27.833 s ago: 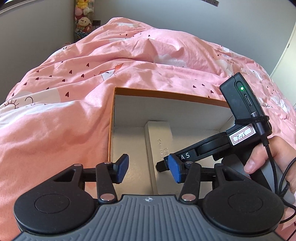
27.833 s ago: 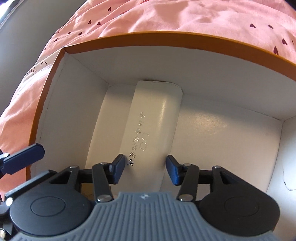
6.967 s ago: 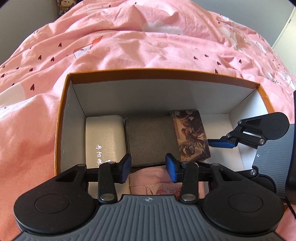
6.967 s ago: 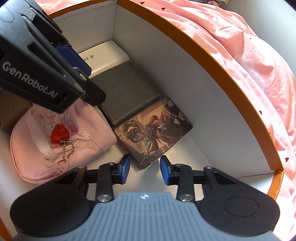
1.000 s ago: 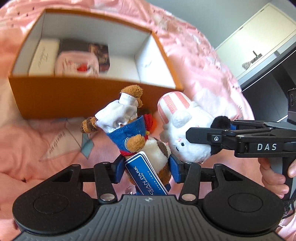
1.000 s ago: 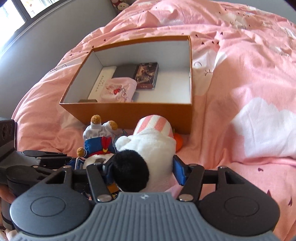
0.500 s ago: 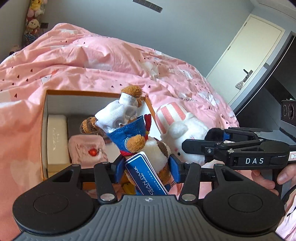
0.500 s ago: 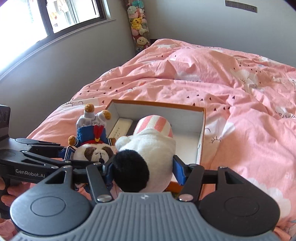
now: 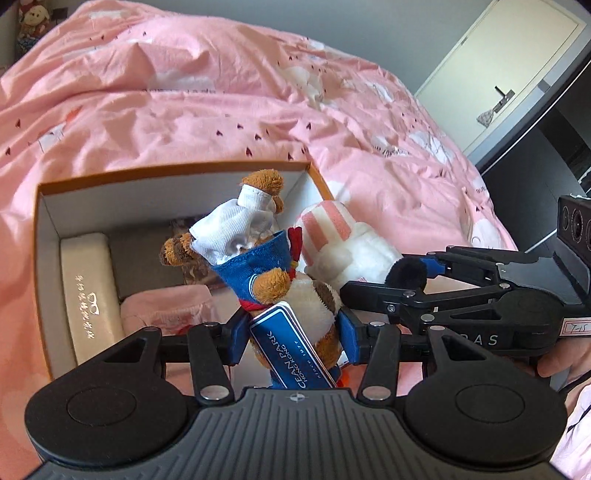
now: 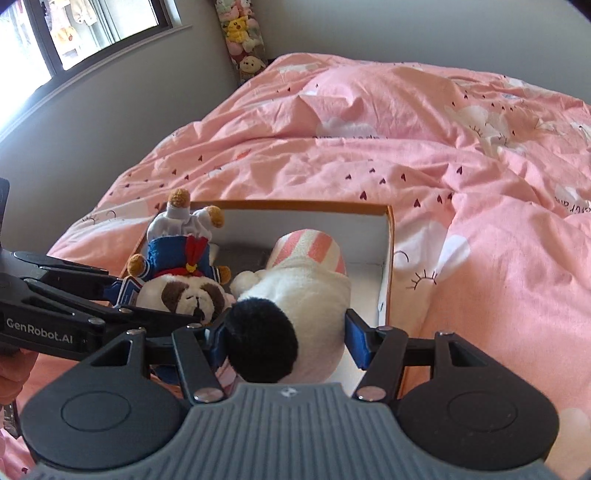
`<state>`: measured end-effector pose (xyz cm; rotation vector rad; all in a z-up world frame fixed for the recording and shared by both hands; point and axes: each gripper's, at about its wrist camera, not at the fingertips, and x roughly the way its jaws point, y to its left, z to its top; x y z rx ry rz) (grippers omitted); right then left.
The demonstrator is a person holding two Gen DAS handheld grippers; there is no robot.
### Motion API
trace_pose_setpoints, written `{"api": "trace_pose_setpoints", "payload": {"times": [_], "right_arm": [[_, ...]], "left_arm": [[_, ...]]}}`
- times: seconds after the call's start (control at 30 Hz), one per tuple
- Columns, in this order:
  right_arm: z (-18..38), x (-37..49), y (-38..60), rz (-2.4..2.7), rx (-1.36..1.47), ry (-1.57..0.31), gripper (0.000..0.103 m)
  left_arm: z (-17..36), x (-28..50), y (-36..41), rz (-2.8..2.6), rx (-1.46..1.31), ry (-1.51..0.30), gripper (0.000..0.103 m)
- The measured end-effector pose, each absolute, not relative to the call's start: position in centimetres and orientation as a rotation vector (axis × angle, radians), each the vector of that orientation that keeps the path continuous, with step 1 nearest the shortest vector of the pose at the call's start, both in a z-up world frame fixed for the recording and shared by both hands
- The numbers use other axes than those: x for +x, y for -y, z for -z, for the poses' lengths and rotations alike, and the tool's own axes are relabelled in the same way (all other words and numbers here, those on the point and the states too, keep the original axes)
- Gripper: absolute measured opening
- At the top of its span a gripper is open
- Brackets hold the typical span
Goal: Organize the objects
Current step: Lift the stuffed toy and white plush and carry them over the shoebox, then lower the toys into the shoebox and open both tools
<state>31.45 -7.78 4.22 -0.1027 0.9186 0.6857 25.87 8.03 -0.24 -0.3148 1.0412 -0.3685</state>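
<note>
**Now two plush toys hang over the open box**

Both grippers carry a toy above the orange box (image 9: 173, 170), which sits on a pink bedspread (image 9: 184, 96) printed with small hearts and clouds.

The left gripper (image 9: 291, 328) clamps a brown-and-white dog (image 9: 314, 295), head down, in a blue sailor top and white trousers. A blue tag (image 9: 291, 350) on the dog reads "OCEAN PARK HONG KONG", with a smaller line too fine to read. The right gripper (image 10: 286, 339) clamps a white plush (image 10: 306, 295) with a black pom-pom and a pink-striped end. The two toys hang side by side, almost touching.

In the right wrist view, the left gripper's body bears "GenRobot.AI". In the left wrist view, the right gripper's shows "DAS", partly hidden, and a small handwritten sticker.

Inside the box, a cream case (image 9: 88, 291) with gold lettering lies along the left wall, a dark flat item (image 9: 144, 254) beside it and a pink pouch (image 9: 166, 306) in front. The toys block most of the box's right side.

Stuffed animals (image 10: 243, 37) stand piled in the far corner by the window (image 10: 92, 29); a white door (image 9: 517, 70) shows at the right.
</note>
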Motion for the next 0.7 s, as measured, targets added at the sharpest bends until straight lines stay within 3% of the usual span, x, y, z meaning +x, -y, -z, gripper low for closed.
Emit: {"api": "trace_pose_setpoints", "payload": {"times": [0.27,0.7], "right_arm": [[-0.2,33.2,7.9,-0.627,-0.122,-1.049,0.063],[1.2,34.5,6.0,-0.663,-0.164,-1.138,0.064]], "left_arm": [[4.5,28.3,-7.2,0.449,-0.275,-1.167,0.056],[8.1,30.6,-7.3,0.534,-0.195,-1.282,0.057]]}}
